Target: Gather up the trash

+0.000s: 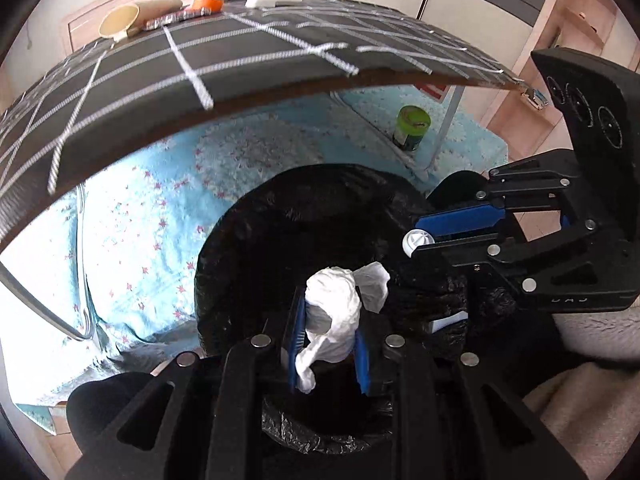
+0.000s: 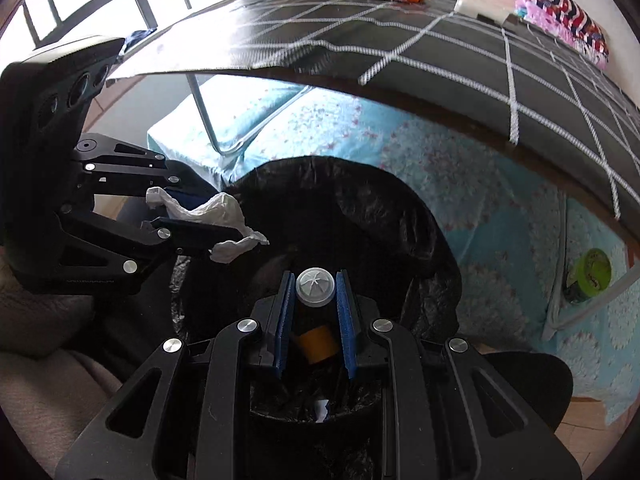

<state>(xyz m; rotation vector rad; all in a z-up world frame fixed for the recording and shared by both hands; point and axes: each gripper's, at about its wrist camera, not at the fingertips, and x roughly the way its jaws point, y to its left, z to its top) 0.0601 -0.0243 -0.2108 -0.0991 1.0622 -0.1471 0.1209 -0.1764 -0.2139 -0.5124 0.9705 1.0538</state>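
While left gripper [image 1: 326, 340] clamps crumpled white tissue [image 1: 334, 312], right gripper [image 2: 314, 308] pinches white-capped bottle [image 2: 315, 286]

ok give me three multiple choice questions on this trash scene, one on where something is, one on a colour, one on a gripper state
1. Where is the green-lidded jar?
A. on the table
B. on the floor covering under the table
C. inside the bin

2. What colour is the bin liner?
A. black
B. white
C. blue

3. What is the left gripper doing?
A. open and empty
B. shut on a bottle
C. shut on crumpled white tissue

Answers: 1 B, the jar stands on the blue patterned cloth beside a table leg. 2 A, the plastic draped over the bin rim is black. 3 C, the tissue sits pinched between the blue pads above the bin.
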